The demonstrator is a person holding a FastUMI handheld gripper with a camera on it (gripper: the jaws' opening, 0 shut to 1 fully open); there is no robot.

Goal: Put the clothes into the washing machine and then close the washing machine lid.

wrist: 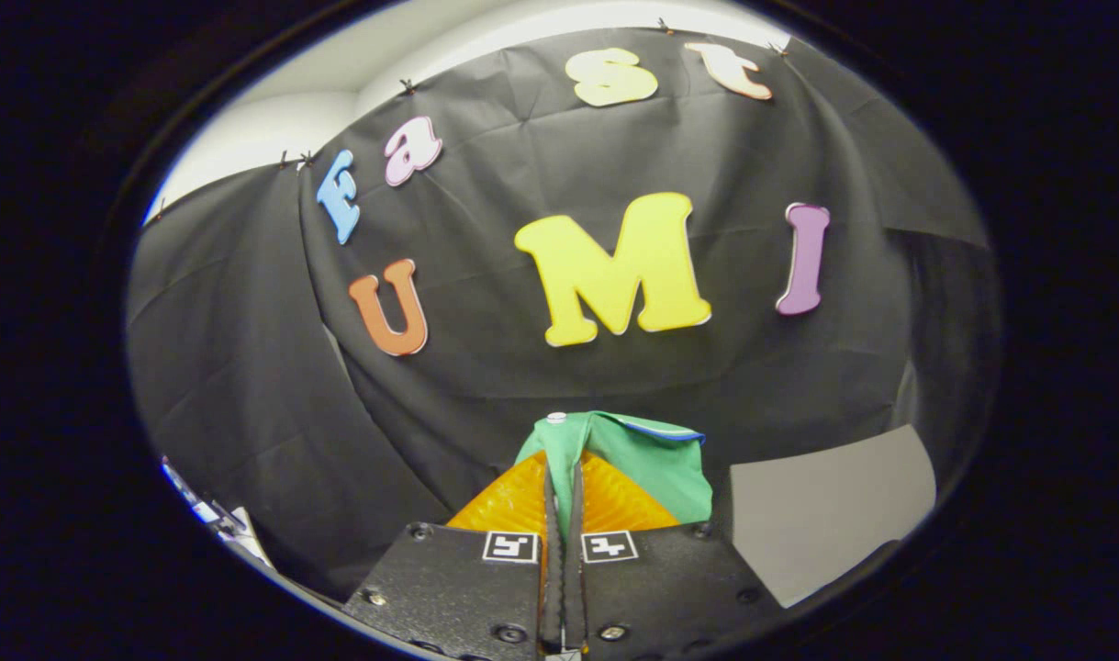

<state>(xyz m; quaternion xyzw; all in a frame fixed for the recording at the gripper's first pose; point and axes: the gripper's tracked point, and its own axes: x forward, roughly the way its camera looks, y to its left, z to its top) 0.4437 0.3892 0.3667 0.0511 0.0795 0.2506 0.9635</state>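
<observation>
Hand-held gripper (pixel 564 514) fingers stand pressed almost together, pinching a fold of green cloth (pixel 646 459) between them, so the garment is gripped and lifted clear, hanging just ahead of the fingertips and spilling toward 2 o'clock of them. A white button or snap (pixel 556 418) sits at the top of the fold at 12 o'clock from the tips, and a thin blue edge (pixel 669 429) runs along the upper hem. Beyond the cloth hangs the dark booth wall (pixel 247 367), and a pale grey flat surface (pixel 825 514), possibly a counter or a panel, lies at about 3 o'clock of the fingers; whether it belongs to the washing machine cannot be told. The step in hand appears to be carrying the garment toward the machine's opening. To do that well, the person would keep the pinch firm, since only a narrow fold seems to be caught and the loose part could slide out if the fingers ease. The gripper looks tilted upward, so it would need to tip down to bring the machine's opening ahead of the fingers before any release. Letting go should wait until the whole hanging part is judged to be over the opening, so that no corner drapes across the rim and blocks the lid when it is closed afterwards.
</observation>
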